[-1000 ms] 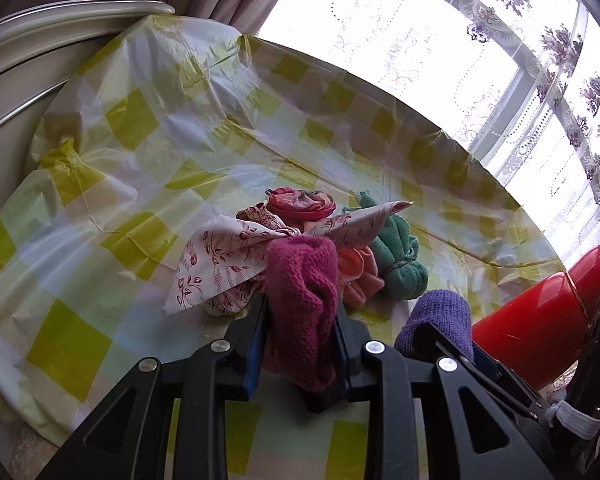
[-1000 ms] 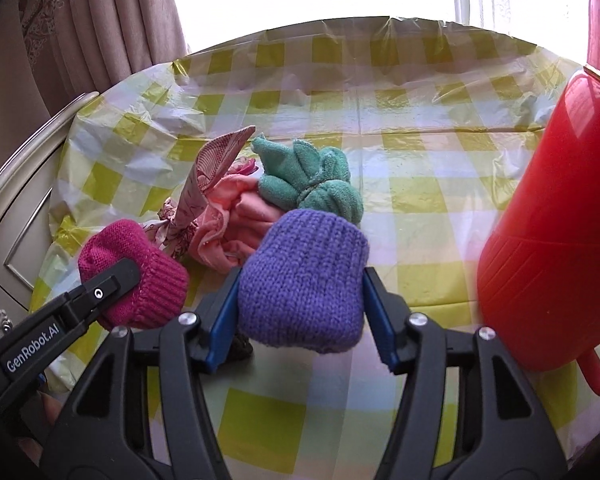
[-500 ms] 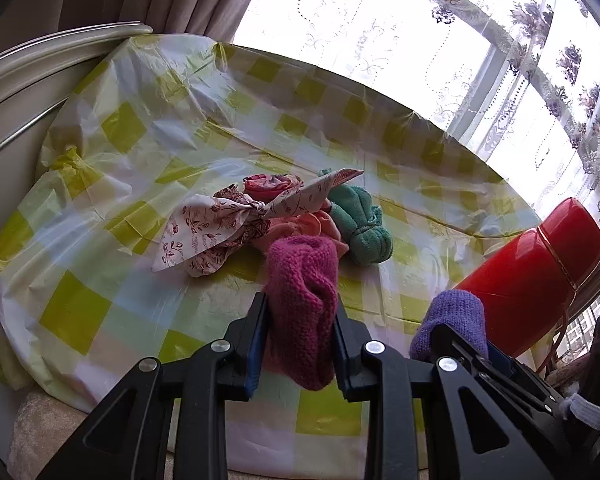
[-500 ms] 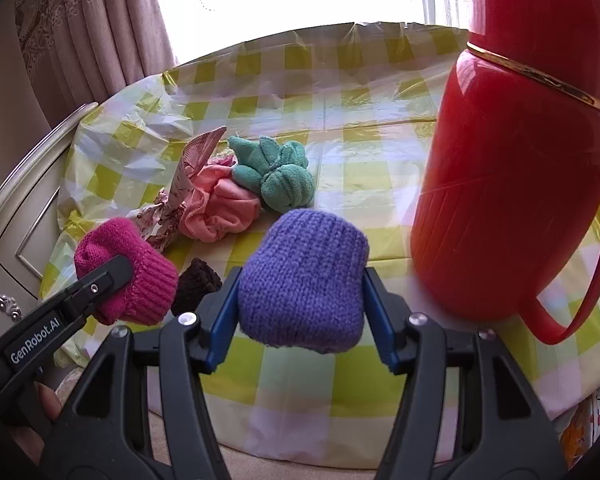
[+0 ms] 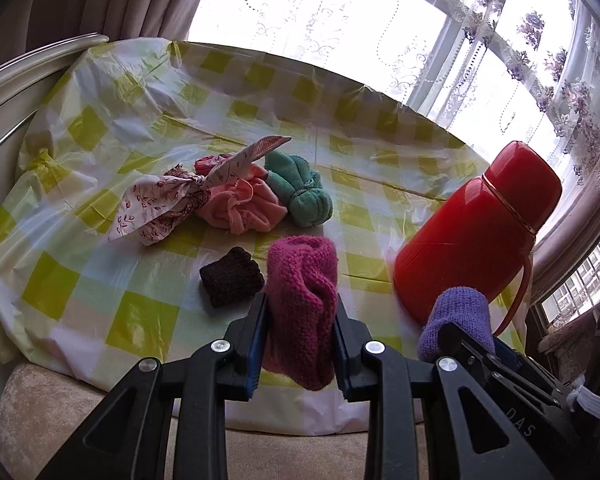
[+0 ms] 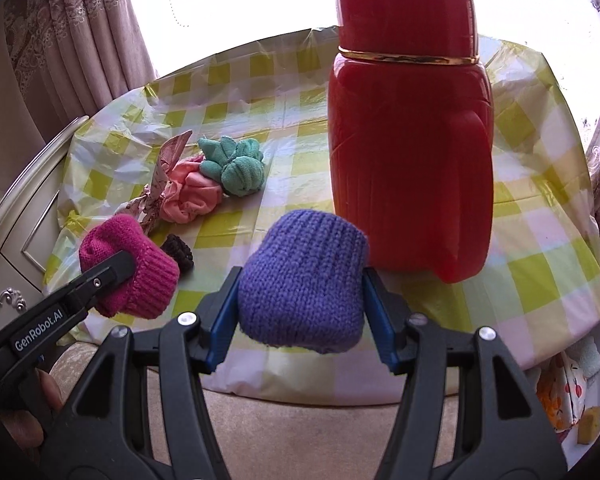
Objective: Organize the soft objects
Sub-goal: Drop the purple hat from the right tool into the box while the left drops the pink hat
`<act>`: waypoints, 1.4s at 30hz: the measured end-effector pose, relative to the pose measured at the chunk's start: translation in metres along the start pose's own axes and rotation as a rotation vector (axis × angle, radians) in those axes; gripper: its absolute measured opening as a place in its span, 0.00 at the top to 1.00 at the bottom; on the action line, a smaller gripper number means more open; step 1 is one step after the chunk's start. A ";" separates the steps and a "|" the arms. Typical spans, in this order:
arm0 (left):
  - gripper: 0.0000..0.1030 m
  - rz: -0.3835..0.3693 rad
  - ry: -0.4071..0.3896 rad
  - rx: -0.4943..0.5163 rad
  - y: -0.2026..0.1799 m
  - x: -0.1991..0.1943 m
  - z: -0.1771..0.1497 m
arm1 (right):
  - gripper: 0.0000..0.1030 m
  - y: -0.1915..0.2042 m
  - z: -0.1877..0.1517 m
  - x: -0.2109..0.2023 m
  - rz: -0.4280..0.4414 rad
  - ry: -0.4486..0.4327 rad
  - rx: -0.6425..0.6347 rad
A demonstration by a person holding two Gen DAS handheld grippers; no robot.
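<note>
My left gripper is shut on a magenta knitted piece, held above the table's near edge; it also shows in the right wrist view. My right gripper is shut on a purple knitted piece, seen from the left wrist view too. On the table lie a dark brown knitted piece, a pink cloth bundle, a teal towel bundle and a floral patterned cloth.
A tall red thermos stands on the yellow-checked tablecloth just right of the purple piece. A beige cushion edge lies below the table. Curtains and a bright window are behind.
Both grippers have pulled back from the table and away from the cloth pile, still holding their pieces. The brown piece and the whole thermos have come into view.
</note>
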State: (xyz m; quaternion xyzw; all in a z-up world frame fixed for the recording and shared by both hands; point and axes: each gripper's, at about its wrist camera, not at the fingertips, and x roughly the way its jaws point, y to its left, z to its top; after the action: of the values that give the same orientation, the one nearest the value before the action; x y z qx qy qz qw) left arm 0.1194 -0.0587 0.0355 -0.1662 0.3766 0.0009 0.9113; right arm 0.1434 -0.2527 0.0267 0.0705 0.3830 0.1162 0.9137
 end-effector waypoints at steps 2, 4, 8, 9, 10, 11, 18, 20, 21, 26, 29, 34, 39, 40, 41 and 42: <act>0.71 -0.015 0.010 0.022 -0.011 0.000 -0.004 | 0.40 -0.012 -0.004 -0.008 -0.017 -0.002 0.013; 0.71 -0.033 0.020 0.043 -0.022 -0.001 -0.009 | 0.40 -0.024 -0.007 -0.017 -0.034 -0.007 0.027; 0.71 -0.070 0.040 0.081 -0.044 -0.001 -0.016 | 0.40 -0.050 -0.013 -0.031 -0.075 -0.005 0.058; 0.71 -0.079 0.047 0.093 -0.049 0.000 -0.019 | 0.40 -0.057 -0.014 -0.035 -0.086 -0.004 0.067; 0.71 -0.088 0.056 0.108 -0.055 0.001 -0.021 | 0.40 -0.063 -0.015 -0.038 -0.096 -0.005 0.072; 0.71 -0.096 0.062 0.120 -0.061 0.001 -0.023 | 0.40 -0.069 -0.017 -0.041 -0.106 -0.005 0.075; 0.71 -0.168 0.116 0.197 -0.102 0.005 -0.039 | 0.40 -0.116 -0.034 -0.065 -0.192 0.012 0.126; 0.71 -0.192 0.131 0.222 -0.115 0.005 -0.044 | 0.40 -0.130 -0.038 -0.072 -0.217 0.015 0.144; 0.71 -0.204 0.142 0.235 -0.122 0.005 -0.047 | 0.40 -0.137 -0.039 -0.076 -0.232 0.014 0.155; 0.71 -0.273 0.217 0.295 -0.157 0.009 -0.063 | 0.40 -0.169 -0.043 -0.098 -0.297 0.004 0.200; 0.71 -0.319 0.242 0.351 -0.179 0.008 -0.074 | 0.40 -0.185 -0.047 -0.112 -0.338 -0.001 0.211; 0.71 -0.410 0.278 0.420 -0.209 0.000 -0.090 | 0.40 -0.210 -0.054 -0.131 -0.411 -0.005 0.236; 0.71 -0.481 0.340 0.448 -0.229 -0.002 -0.106 | 0.39 -0.234 -0.060 -0.144 -0.472 -0.003 0.266; 0.71 -0.492 0.351 0.454 -0.233 -0.002 -0.109 | 0.39 -0.238 -0.061 -0.147 -0.484 -0.002 0.272; 0.71 -0.503 0.360 0.460 -0.236 -0.003 -0.112 | 0.39 -0.243 -0.062 -0.150 -0.495 -0.002 0.279; 0.71 -0.515 0.371 0.468 -0.240 -0.004 -0.116 | 0.39 -0.246 -0.063 -0.152 -0.506 -0.002 0.285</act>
State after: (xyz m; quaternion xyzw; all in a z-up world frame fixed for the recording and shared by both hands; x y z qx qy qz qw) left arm 0.0676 -0.3207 0.0338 -0.0405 0.4710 -0.3437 0.8114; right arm 0.0343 -0.5281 0.0334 0.1007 0.4001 -0.1704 0.8948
